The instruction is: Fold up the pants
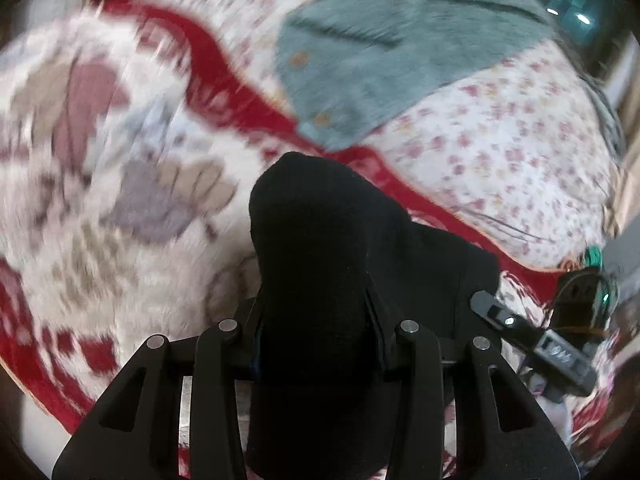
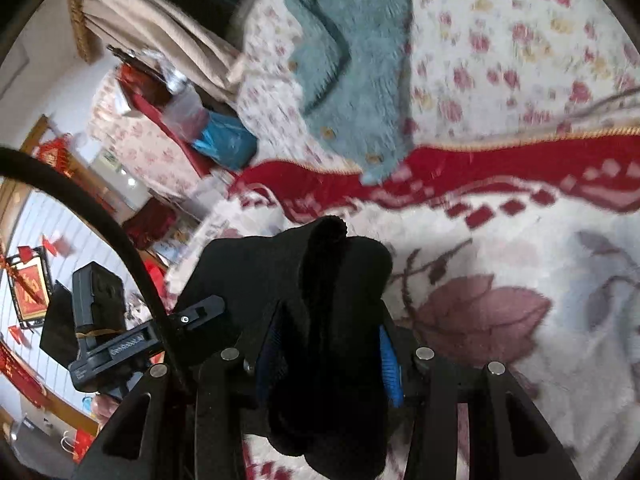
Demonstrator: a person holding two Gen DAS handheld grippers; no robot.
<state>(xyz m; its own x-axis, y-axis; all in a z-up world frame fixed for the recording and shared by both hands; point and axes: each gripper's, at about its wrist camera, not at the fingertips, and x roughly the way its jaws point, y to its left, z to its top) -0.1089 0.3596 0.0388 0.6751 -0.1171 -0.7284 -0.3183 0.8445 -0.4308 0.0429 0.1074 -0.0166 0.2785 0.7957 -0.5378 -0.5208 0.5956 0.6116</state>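
left gripper [image 1: 316, 320]: clamped on black pants [image 1: 316, 248] | right gripper [image 2: 324, 344]: clamped on another bunch of same pants | pants lifted over floral blanket [image 1: 100, 200], cloth bridging both grippers side to side | grey-blue garment [image 1: 380, 52] far, apart | neither arm nearer

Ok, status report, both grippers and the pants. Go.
Left gripper shut on black pants. Right gripper shut on them too. Pants bunched, lifted over floral blanket. Teal garment lies ahead.
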